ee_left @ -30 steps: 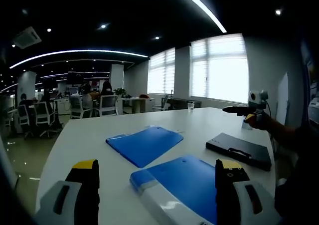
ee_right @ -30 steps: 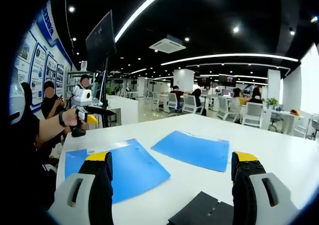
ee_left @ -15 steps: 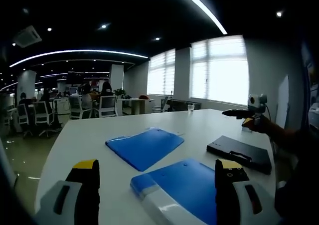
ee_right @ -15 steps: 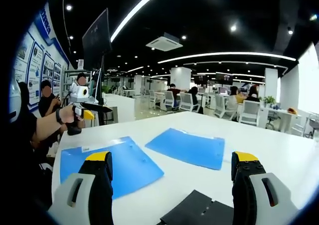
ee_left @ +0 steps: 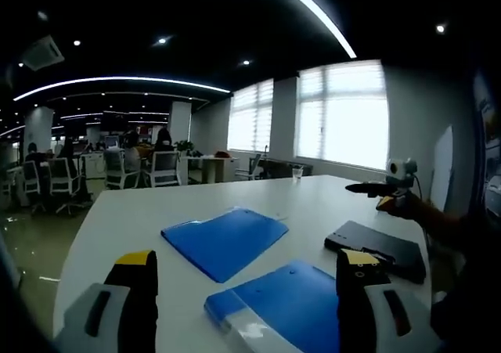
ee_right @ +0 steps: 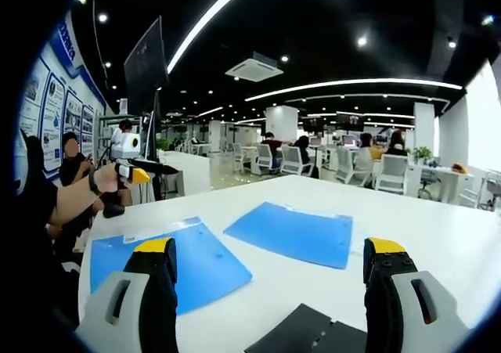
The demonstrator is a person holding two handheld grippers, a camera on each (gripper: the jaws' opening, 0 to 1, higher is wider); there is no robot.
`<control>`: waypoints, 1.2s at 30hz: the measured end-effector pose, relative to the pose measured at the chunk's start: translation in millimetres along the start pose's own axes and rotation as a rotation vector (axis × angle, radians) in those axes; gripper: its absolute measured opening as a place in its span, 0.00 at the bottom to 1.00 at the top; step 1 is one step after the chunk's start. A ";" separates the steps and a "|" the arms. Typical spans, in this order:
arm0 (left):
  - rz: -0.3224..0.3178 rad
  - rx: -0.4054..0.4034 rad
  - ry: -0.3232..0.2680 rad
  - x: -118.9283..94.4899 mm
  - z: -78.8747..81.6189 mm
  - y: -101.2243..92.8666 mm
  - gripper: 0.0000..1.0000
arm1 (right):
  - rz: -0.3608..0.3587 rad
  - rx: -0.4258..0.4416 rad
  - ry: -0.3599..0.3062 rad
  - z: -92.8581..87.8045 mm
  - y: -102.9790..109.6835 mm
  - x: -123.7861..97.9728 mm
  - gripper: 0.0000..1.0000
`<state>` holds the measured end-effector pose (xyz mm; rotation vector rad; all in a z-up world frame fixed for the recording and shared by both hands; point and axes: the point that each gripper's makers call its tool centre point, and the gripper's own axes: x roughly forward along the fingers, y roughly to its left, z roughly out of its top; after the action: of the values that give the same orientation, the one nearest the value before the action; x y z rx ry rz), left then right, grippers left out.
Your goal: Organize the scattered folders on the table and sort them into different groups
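Both grippers, left gripper (ee_left: 244,290) and right gripper (ee_right: 266,286), hover with fingers released, grasping nothing, above a white table (ee_left: 117,212). Two flat blue plastic folders (ee_left: 223,239) (ee_left: 286,302) lie ahead of the left fingers, a black folder (ee_right: 309,337) between the right ones.

The bench (ee_left: 149,212) is plain white. Two folders on it are bright blue: the far blue folder (ee_left: 224,239) is one flat colour, while the near blue folder (ee_left: 286,306) has a pale whitish band along its edge. The third folder (ee_left: 377,246) is black. Each gripper, left gripper (ee_left: 244,290) and right gripper (ee_right: 268,279), is grey-white with black jaws tipped yellow.
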<state>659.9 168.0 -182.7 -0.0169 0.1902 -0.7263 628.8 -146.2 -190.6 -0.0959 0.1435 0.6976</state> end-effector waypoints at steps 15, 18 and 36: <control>-0.044 -0.071 0.034 33.0 -0.7 22.3 0.95 | 0.020 -0.021 0.018 -2.3 -3.9 23.6 0.98; -0.048 -0.093 0.041 39.1 -0.7 29.5 0.95 | 0.015 -0.035 0.018 0.0 -7.2 29.4 0.98; -0.078 -0.123 0.085 83.5 -4.3 64.4 0.95 | 0.023 -0.040 0.067 -11.4 -17.7 69.2 0.98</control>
<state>762.6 161.2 -206.1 -0.1115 0.3173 -0.7925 691.4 -117.5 -212.4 -0.1560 0.1949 0.7210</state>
